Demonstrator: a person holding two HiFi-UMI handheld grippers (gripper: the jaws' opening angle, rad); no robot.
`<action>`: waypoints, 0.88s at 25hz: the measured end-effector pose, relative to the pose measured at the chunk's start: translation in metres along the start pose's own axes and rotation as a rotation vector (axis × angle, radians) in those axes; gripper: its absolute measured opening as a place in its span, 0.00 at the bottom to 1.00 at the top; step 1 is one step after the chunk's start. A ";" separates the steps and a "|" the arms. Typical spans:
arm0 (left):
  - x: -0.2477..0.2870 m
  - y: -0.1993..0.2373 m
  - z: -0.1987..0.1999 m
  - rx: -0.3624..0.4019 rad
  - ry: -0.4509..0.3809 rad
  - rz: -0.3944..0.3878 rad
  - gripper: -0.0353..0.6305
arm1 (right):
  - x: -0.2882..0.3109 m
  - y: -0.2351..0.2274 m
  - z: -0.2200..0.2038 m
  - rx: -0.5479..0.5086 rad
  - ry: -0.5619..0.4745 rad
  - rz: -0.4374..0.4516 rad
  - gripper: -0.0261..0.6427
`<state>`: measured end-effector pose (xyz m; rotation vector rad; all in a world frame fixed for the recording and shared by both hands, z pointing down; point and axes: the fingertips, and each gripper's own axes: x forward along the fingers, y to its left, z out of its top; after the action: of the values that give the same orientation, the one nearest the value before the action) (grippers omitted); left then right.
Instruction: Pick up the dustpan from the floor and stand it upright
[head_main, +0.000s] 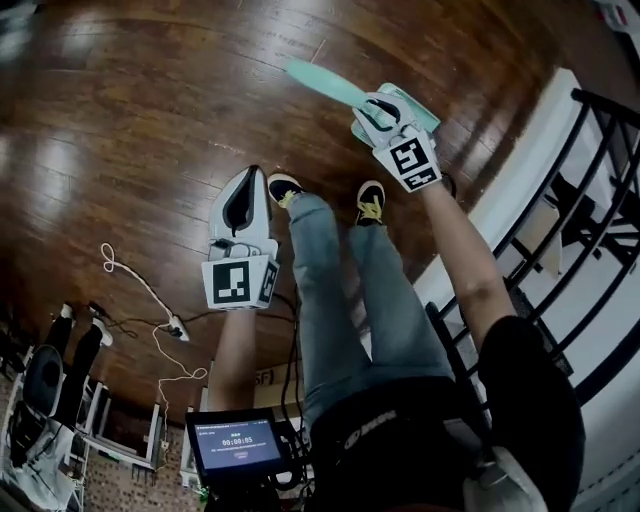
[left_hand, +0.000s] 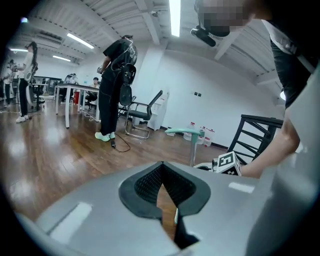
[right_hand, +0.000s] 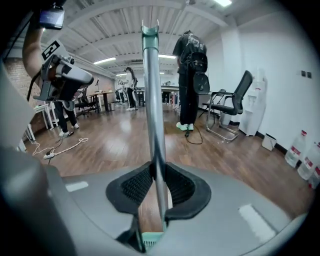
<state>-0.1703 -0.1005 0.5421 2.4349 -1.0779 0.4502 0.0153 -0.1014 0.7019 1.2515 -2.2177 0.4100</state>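
The dustpan has a metal pole (right_hand: 154, 125) that ends in a mint-green handle (head_main: 322, 84); its mint pan (head_main: 420, 104) shows behind my right gripper. My right gripper (head_main: 370, 108) (right_hand: 158, 184) is shut on the pole, which runs up between the black pads, and a bit of the pan (right_hand: 149, 243) shows below the jaws. The dustpan is off the wooden floor. My left gripper (head_main: 249, 185) (left_hand: 161, 186) is shut with nothing in it, left of the dustpan and apart from it. In the left gripper view the handle (left_hand: 184, 132) stands ahead to the right.
A black railing (head_main: 590, 200) and a white wall base run along the right. The person's legs and shoes (head_main: 370, 205) are between the grippers. A white cable (head_main: 140, 285) lies on the floor at left. A standing person (right_hand: 190, 70), a chair (right_hand: 230, 112) and water bottles (right_hand: 300, 150) are further off.
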 end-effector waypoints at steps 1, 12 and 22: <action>0.002 -0.013 0.000 0.008 0.001 -0.005 0.08 | -0.015 -0.008 -0.006 0.017 -0.019 -0.017 0.17; 0.018 -0.146 -0.003 0.118 0.018 -0.155 0.08 | -0.139 -0.049 -0.077 0.225 -0.162 -0.133 0.17; 0.017 -0.172 0.016 0.182 0.024 -0.140 0.08 | -0.128 -0.036 -0.078 0.271 -0.171 0.017 0.25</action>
<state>-0.0272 -0.0159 0.4922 2.6358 -0.8829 0.5503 0.1235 0.0071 0.6870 1.4553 -2.3767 0.6496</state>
